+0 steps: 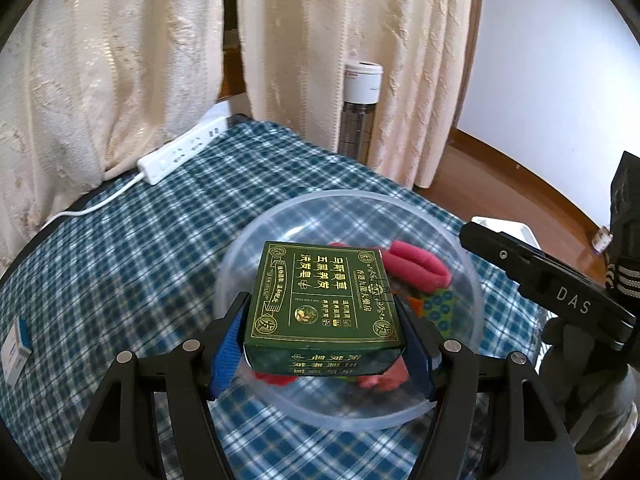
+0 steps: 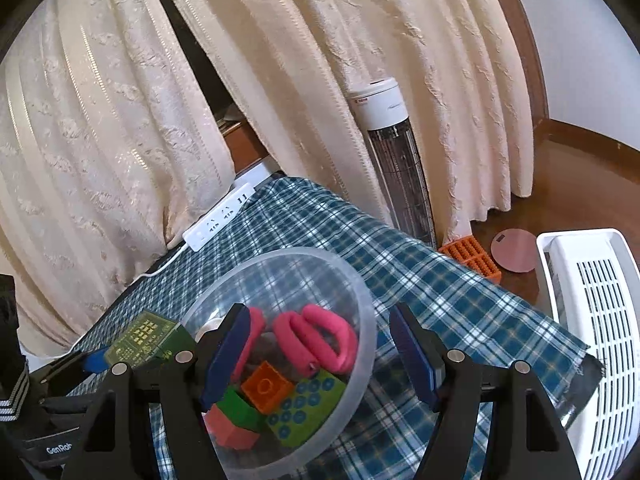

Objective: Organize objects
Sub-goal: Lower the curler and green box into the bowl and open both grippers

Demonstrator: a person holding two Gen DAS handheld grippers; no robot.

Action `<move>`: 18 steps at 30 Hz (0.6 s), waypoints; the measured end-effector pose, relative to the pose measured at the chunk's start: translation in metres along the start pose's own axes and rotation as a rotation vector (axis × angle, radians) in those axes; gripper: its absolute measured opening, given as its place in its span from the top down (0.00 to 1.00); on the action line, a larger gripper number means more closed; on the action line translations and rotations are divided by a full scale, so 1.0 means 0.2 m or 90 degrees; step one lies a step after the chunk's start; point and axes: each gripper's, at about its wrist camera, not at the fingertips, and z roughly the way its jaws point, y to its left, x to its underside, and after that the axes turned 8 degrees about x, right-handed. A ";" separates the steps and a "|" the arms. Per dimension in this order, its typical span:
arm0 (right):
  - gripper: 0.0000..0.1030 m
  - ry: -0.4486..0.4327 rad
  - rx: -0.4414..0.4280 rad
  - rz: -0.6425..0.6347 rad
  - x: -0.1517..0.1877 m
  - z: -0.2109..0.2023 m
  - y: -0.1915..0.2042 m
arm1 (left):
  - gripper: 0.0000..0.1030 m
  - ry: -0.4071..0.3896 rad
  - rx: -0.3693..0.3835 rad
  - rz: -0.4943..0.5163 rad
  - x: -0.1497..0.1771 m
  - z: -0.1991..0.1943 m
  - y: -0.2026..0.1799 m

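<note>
My left gripper [image 1: 324, 332] is shut on a dark green box [image 1: 324, 300] with gold lettering and holds it just above a clear plastic bowl [image 1: 256, 236]. The bowl sits on the blue plaid tablecloth [image 1: 140, 240] and holds pink hand grips [image 1: 418, 266] and toy bricks. In the right wrist view my right gripper [image 2: 320, 356] is open over the right side of the bowl [image 2: 352, 280], its left finger over the bowl and its right finger outside the rim. Inside lie pink grips [image 2: 320, 336], an orange brick [image 2: 266, 386] and green bricks [image 2: 308, 412]. The green box [image 2: 148, 338] shows at the left.
A white power strip [image 1: 180, 152] lies at the table's far edge by cream curtains [image 1: 120, 60]. A tower heater [image 2: 394, 160] stands behind the table. A white plastic basket [image 2: 592, 320], an orange brick piece [image 2: 472, 258] and a pink disc [image 2: 514, 254] are on the floor at right.
</note>
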 end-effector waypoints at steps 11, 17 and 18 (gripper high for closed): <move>0.27 -0.011 0.019 0.027 -0.02 -0.02 -0.08 | 0.32 0.004 0.057 0.005 -0.08 0.11 -0.06; 0.27 -0.013 0.026 0.029 -0.02 -0.02 -0.08 | 0.25 -0.004 0.071 0.018 -0.13 0.16 -0.07; 0.27 -0.013 0.025 0.028 -0.02 -0.02 -0.07 | 0.25 -0.006 0.069 0.014 -0.14 0.16 -0.06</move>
